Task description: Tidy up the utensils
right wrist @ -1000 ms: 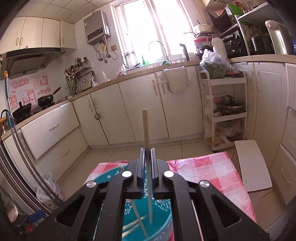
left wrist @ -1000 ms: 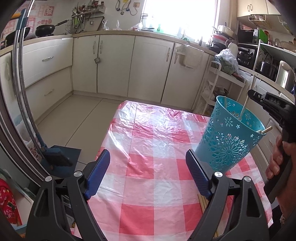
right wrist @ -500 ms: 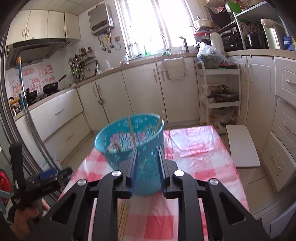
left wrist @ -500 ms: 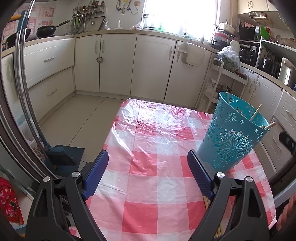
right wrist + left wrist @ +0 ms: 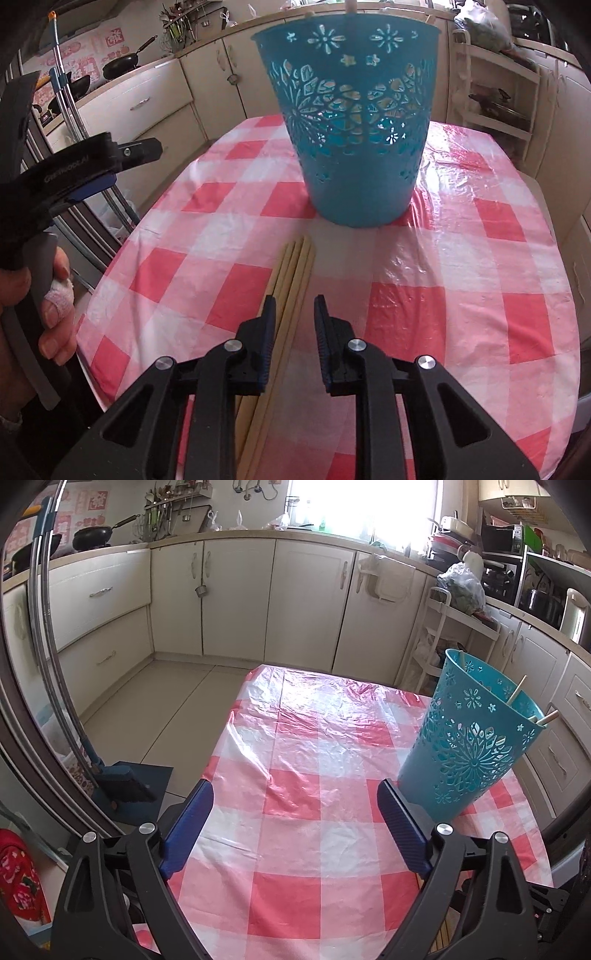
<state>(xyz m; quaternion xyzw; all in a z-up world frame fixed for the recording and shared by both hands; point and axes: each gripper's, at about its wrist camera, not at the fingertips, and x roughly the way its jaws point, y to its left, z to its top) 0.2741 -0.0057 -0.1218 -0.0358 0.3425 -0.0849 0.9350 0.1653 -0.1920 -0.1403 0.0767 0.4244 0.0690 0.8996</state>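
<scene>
A teal cut-out basket (image 5: 469, 738) (image 5: 354, 129) stands on the checked tablecloth with chopsticks (image 5: 517, 690) leaning inside it. Several loose wooden chopsticks (image 5: 295, 266) lie side by side on the cloth in front of the basket. My right gripper (image 5: 294, 302) hovers low over their near ends, open by a narrow gap, its pads pressing on nothing. My left gripper (image 5: 295, 797) (image 5: 122, 166) is to the left of the basket, its jaws opening wide with only cloth between them.
The table (image 5: 314, 720) has a red-and-white plastic cloth and its edges fall away on all sides. A hand (image 5: 48, 302) with a bandaged finger holds the left gripper. Cream cabinets (image 5: 306, 602), a white trolley (image 5: 439, 642) and a broom (image 5: 122, 779) surround the table.
The right gripper let go of the chopstick it held above the basket, then came down in front of the basket over the loose chopsticks. The left gripper kept its place.
</scene>
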